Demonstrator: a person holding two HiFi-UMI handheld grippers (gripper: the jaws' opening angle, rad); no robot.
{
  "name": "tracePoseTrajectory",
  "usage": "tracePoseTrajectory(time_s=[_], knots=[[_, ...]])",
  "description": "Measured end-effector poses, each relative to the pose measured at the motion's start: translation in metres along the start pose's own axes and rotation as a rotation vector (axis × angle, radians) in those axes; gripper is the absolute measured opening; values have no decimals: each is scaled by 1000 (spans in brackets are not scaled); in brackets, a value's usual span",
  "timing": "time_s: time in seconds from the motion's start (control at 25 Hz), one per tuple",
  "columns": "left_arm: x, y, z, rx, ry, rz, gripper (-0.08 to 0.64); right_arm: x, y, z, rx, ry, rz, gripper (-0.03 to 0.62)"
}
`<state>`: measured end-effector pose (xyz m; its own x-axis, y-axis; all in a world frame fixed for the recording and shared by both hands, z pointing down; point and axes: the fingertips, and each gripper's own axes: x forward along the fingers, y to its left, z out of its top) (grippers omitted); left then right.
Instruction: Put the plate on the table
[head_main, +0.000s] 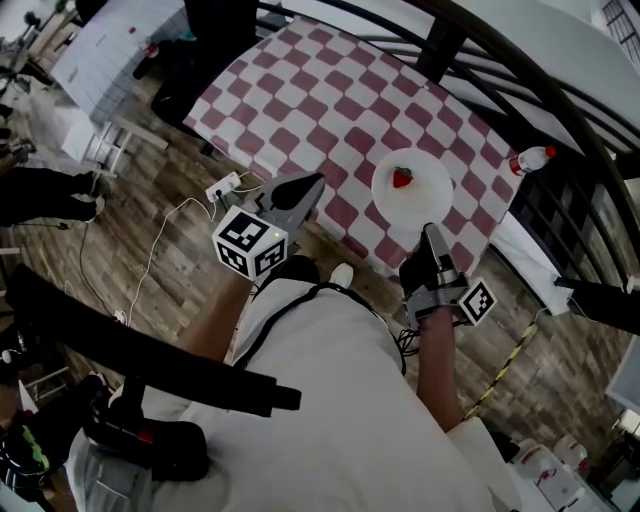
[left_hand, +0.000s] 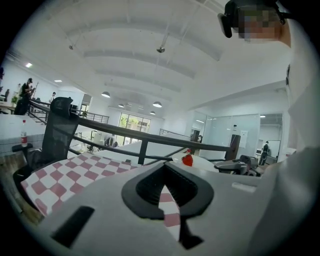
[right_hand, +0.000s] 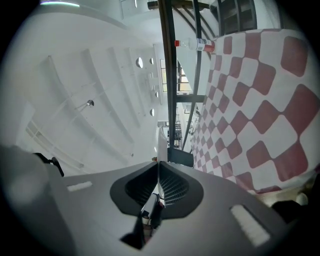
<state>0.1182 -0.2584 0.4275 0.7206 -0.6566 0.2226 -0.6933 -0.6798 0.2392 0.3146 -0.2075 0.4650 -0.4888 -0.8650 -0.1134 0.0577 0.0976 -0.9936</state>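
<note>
The plate (head_main: 437, 192) lay over the checked cloth of the table (head_main: 330, 110), close to the table's near edge and toward its right-hand end. A strawberry (head_main: 402, 178) sat on the plate, a little off its middle. Whether the plate's base was fully down on the cloth could not be told from above.

The right gripper (head_main: 430, 231) reached in from beyond the table's near edge and met the plate's nearest rim. In the right gripper view its jaws (right_hand: 158, 163) were closed on that rim – the plate (right_hand: 159, 142) showed edge-on as a thin white strip rising from between the tips, with the checked cloth running alongside.

The left gripper (head_main: 311, 183) hung at the table's near edge, to the left of the plate and well apart from it. In its own view the jaws (left_hand: 165, 165) had their tips together with nothing caught between them – only cloth showed through the gap behind the tips.

A clear bottle (head_main: 530, 158) with a red cap lay at the table's right end, beyond the plate.
</note>
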Motion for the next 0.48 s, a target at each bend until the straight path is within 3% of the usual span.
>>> tracePoseTrajectory(time_s=[0.48], knots=[[21, 16, 9, 0, 1, 24, 5, 28, -6, 12, 9, 50, 15, 20]])
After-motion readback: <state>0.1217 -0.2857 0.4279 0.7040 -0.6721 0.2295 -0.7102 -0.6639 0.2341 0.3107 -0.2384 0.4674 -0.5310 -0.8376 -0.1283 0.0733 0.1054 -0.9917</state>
